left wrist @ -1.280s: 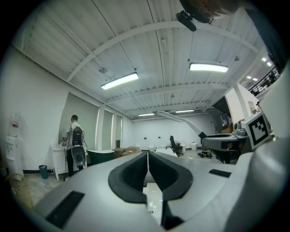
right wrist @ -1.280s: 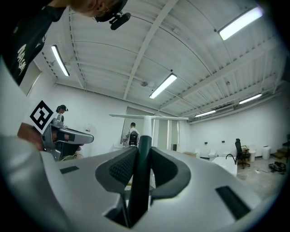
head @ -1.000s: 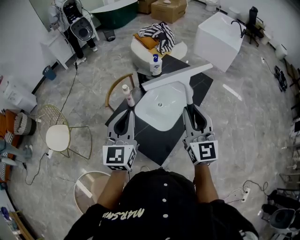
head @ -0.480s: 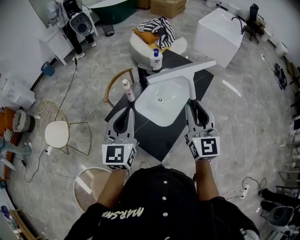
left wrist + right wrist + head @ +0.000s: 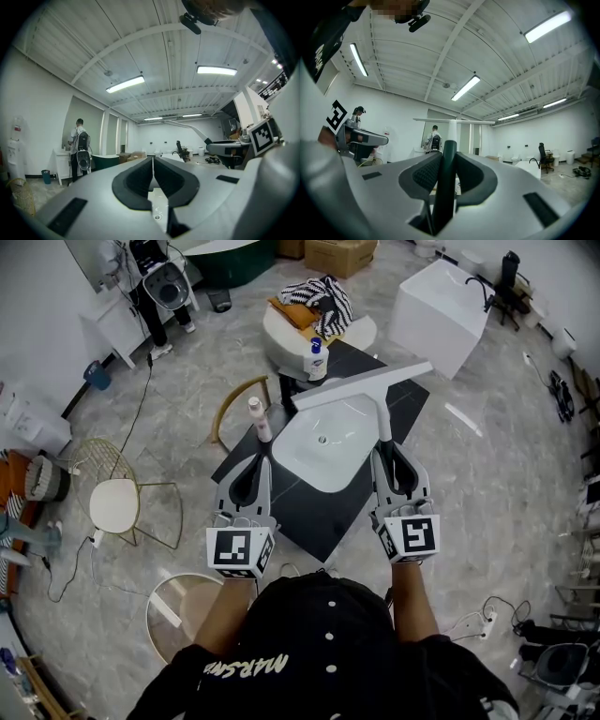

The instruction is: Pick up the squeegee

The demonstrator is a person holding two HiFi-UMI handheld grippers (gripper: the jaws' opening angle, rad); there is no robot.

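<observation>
Bright ceiling strips — fisheye-warped edges.

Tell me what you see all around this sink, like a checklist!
Surface: black counter with a white basin.
Job's things: squeegee, held up by its handle over the basin.
Clutter: small bottle beside the basin; blue bottle at the counter's far end.
Grippers: left gripper jaws shut, empty; right gripper jaws shut on the squeegee.
Cables: cable across the floor at left; power strip at right.
Surroundings: gold chair, white tub, striped cloth.
</observation>
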